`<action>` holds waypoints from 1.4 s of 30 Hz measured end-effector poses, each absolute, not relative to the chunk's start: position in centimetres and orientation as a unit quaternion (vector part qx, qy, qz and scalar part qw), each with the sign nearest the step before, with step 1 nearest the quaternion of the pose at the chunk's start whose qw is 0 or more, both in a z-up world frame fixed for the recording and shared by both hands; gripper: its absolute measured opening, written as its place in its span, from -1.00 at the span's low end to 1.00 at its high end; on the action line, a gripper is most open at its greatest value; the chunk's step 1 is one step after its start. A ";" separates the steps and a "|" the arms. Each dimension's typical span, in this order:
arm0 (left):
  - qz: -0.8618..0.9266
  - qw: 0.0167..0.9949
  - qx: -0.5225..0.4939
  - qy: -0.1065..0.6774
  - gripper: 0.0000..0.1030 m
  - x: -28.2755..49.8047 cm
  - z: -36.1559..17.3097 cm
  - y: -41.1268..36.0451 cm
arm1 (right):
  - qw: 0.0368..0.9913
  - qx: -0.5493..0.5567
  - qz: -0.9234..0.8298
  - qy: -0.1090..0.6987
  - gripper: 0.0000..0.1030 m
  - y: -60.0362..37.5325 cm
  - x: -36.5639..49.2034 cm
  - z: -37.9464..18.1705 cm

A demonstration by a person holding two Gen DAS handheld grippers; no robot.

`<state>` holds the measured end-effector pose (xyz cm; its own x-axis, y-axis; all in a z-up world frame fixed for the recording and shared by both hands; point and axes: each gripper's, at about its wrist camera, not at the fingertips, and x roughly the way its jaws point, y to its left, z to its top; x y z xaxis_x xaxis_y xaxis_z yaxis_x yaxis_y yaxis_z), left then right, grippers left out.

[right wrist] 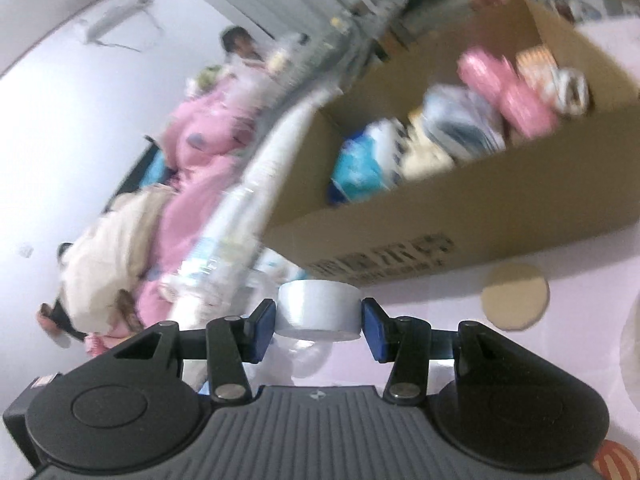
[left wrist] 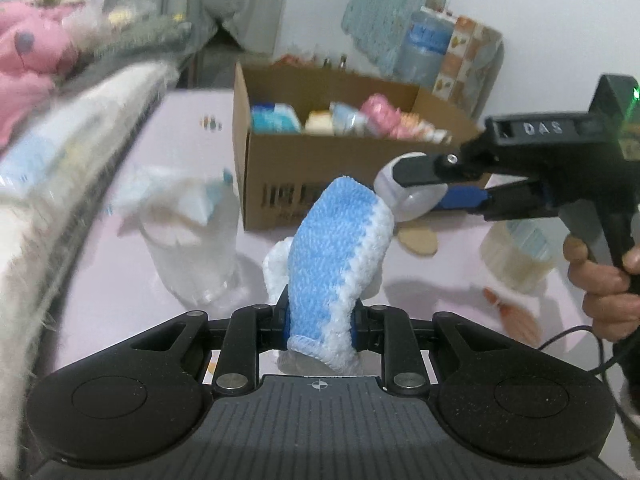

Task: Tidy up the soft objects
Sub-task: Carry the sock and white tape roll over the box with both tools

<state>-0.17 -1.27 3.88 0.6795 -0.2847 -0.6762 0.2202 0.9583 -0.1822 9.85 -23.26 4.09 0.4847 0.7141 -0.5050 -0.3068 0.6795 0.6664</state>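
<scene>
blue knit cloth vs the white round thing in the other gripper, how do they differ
The blue knit cloth is soft, textured, blue with white edging; the white round piece is smooth, plain and looks rigid.
The cloth stands up long from the left gripper; the round piece sits squat across the right gripper.
Both are clamped between blue pads.

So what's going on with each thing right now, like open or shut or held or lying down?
Left gripper: shut on the blue and white knitted cloth.
Blue and white knitted cloth: held up, off the table.
Right gripper: shut on the white cap.
White cap: held between the blue pads.
Cardboard box: open on top, soft packs inside.
Clear plastic jar: upright, stuffed with white pieces.
</scene>
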 end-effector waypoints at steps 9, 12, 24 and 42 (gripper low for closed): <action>-0.139 0.933 -0.034 0.330 -0.58 1.5 11.0 0.1 | 0.837 0.256 0.358 0.326 -0.38 -24.5 9.3 10.2; -0.136 0.934 -0.036 0.328 -0.58 3.5 12.6 0.4 | 0.838 0.257 0.364 0.316 -0.38 -24.8 10.6 11.5; -0.145 0.925 0.000 0.351 -0.58 13.0 13.5 -1.5 | 0.820 0.254 0.353 0.371 -0.38 -25.1 19.5 11.8; -0.159 0.865 0.061 0.472 -0.56 22.3 5.1 -5.1 | 0.788 0.232 0.316 0.475 -0.38 -25.4 26.6 5.9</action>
<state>22.26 -5.11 5.13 0.5041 -0.2168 -0.8360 0.3329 0.9420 -0.0436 26.59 -25.37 5.87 0.3494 0.7186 -0.6013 -0.2771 0.6923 0.6663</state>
